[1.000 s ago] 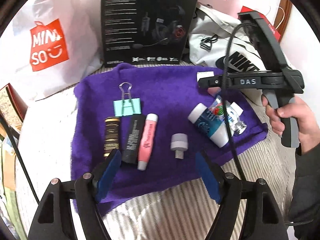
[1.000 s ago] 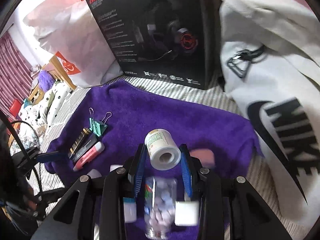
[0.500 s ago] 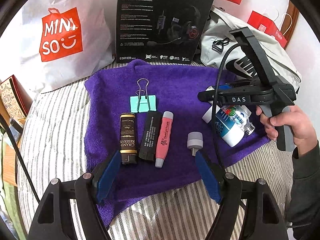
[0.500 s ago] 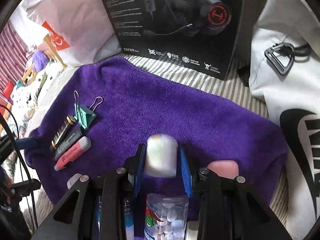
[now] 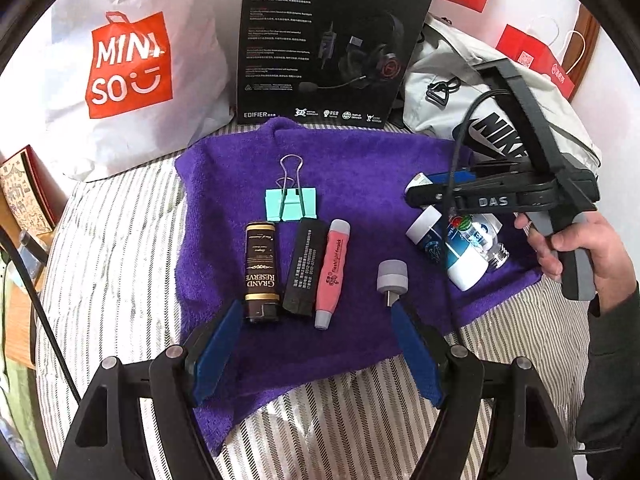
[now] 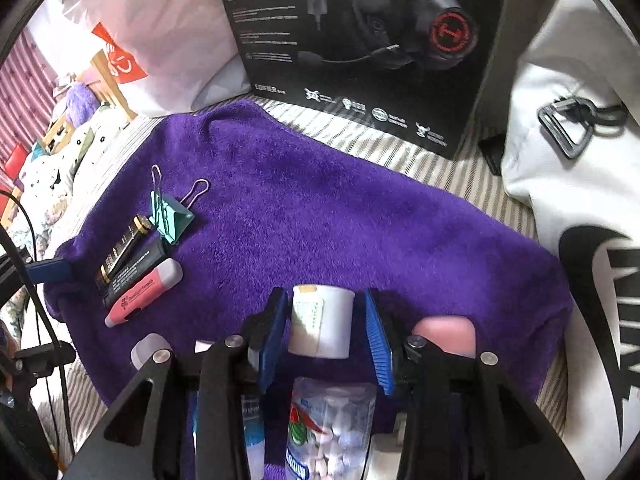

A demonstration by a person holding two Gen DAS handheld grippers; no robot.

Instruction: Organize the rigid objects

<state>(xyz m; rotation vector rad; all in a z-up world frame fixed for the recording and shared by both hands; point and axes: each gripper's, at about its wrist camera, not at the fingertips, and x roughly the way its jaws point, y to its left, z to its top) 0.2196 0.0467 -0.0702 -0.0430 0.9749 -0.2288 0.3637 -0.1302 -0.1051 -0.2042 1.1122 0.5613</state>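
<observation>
On the purple towel (image 5: 360, 168) a teal binder clip (image 5: 291, 204), a brown lighter (image 5: 261, 272), a black stick (image 5: 304, 266) and a pink flashlight (image 5: 334, 272) lie in a row, with a grey cap (image 5: 392, 280) to their right. My left gripper (image 5: 318, 316) hangs open over the towel's near edge, holding nothing. At the towel's right end, my right gripper (image 6: 325, 298) is opening. A small white bottle (image 6: 322, 322) rests on the towel (image 6: 320, 208) between its pads, with a gap at each side. A clear pill bottle (image 6: 332, 420) lies just below it.
A blue-and-white bottle (image 5: 460, 260) lies beside the pill bottle (image 5: 486, 240), and a pink object (image 6: 446, 336) sits right of my right gripper. A black headset box (image 5: 328, 40), a white shopping bag (image 5: 128, 72) and a white sports bag (image 6: 580, 200) stand behind the towel on the striped bedding (image 5: 120, 240).
My right gripper came down with the white bottle onto the towel and its pads have parted from it. The left gripper stays open over the near edge.
</observation>
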